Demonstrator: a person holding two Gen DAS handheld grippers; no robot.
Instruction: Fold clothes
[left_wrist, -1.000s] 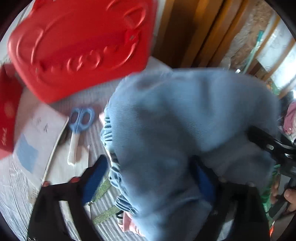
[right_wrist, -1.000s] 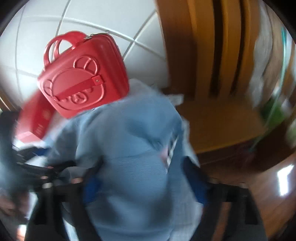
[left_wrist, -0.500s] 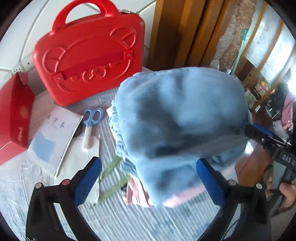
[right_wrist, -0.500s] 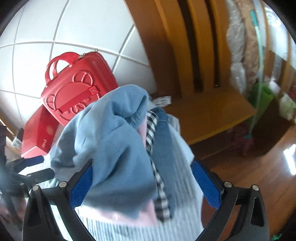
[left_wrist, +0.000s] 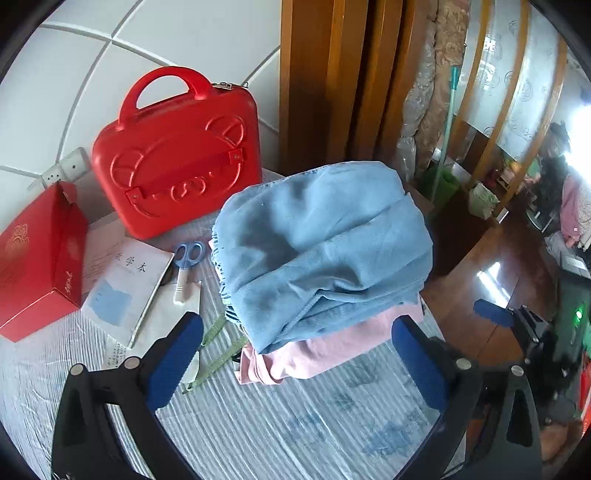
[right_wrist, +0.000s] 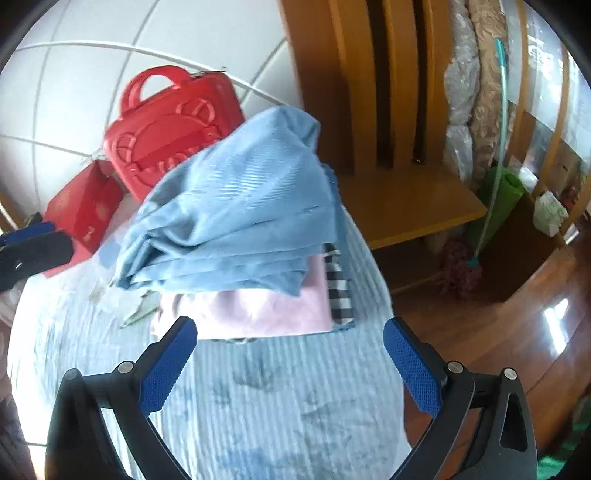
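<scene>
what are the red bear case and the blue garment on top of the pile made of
Red bear case: looks like hard moulded plastic, semi-gloss, with an embossed bear face and soft highlights. Blue garment: woven cloth, probably a cotton twill, matte, with fine diagonal ribbing and soft creases; the exact fibre is unclear.

A bare stretch of striped tablecloth (left_wrist: 295, 424) lies open in front of the stack of folded clothes (left_wrist: 321, 254), which stands as the main obstacle in the middle. To its left the way is crowded: scissors (left_wrist: 186, 264), a notebook (left_wrist: 125, 284), a red box (left_wrist: 37, 258) and a red case (left_wrist: 177, 166) against the tiled wall. To the right the table edge drops to open wooden floor (right_wrist: 517, 314).
</scene>
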